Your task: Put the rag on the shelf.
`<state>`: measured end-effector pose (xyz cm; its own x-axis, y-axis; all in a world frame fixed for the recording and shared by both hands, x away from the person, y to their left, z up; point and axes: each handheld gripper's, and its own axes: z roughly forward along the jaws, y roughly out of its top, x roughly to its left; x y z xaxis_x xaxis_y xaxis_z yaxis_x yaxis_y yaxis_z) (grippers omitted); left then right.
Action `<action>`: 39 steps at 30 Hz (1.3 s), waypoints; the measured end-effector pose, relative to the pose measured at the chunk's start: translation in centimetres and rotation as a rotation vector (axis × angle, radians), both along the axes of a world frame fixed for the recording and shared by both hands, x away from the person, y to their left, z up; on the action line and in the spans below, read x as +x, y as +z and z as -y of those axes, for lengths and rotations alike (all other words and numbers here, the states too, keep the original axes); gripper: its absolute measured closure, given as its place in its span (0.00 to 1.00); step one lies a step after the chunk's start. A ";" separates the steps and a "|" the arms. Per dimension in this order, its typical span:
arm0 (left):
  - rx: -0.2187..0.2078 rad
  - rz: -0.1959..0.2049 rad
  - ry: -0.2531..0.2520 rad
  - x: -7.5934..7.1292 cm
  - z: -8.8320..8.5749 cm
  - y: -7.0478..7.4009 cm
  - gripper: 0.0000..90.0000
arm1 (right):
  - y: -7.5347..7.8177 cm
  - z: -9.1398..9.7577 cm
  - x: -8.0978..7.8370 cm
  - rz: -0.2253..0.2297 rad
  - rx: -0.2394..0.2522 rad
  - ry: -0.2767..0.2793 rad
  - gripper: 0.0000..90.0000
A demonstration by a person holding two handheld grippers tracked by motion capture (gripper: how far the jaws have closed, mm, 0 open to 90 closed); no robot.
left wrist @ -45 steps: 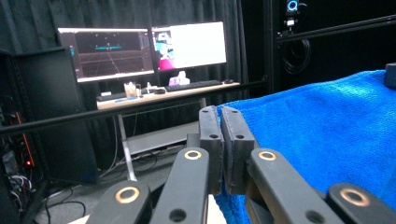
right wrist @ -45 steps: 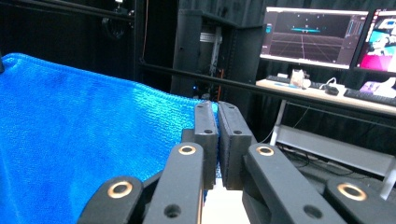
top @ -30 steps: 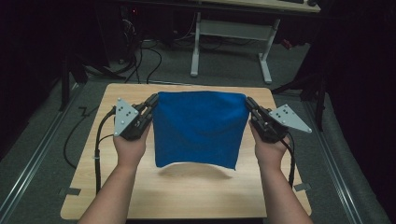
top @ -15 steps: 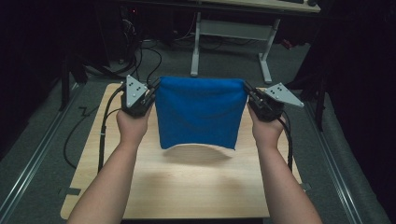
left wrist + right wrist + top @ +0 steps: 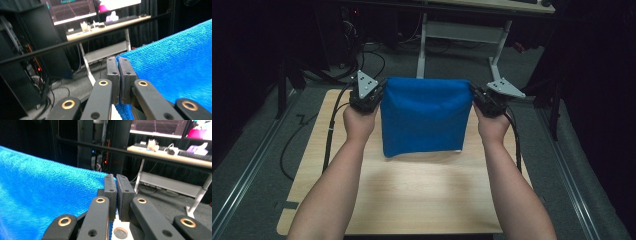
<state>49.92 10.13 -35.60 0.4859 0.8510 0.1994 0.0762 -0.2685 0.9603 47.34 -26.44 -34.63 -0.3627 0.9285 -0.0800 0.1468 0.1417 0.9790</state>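
**Cloth lifted and hanging between both grippers**

While the two hands hold their place above the far half of the table (image 5: pixel 412 200), the blue cloth (image 5: pixel 424 120) hangs higher than it did a second ago. Then its lower edge lay on the wood nearer the person, with a pale strip showing under it; now that edge has risen and drawn toward the far side, and only a sliver of white remains at its lower right corner. My reading: the cloth is off the table or barely brushing it, so it looks ready to be shaken out or laid down afresh.

Left gripper (image 5: pixel 371 95): jaws together on the cloth's upper left corner. In the left gripper view the pads (image 5: pixel 112 71) pinch the cloth's edge (image 5: pixel 175 57).

Right gripper (image 5: pixel 482 100): jaws clamped on the upper right corner; the right gripper view shows fabric (image 5: pixel 45 192) caught between the closed pads (image 5: pixel 110 190).

Appearance: deep blue, nubbly towel-like weave. Top edge sags slightly in the middle between the grippers. Sides fall nearly straight. One soft fold below the top.
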 end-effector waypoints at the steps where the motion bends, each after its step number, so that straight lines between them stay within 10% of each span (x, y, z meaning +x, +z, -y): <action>1: 0.013 -0.019 0.003 0.3 0.0 -0.4 0.98 | -0.4 -0.1 0.3 -0.010 -0.010 0.001 0.98; 15: 0.050 -0.186 -0.022 1.5 -0.7 -6.2 0.98 | -5.7 -1.2 2.0 -0.147 -0.065 0.014 0.98; 39: 0.036 -0.286 -0.088 0.1 -0.6 -10.8 0.98 | -10.7 -2.3 1.4 -0.240 -0.060 0.056 0.97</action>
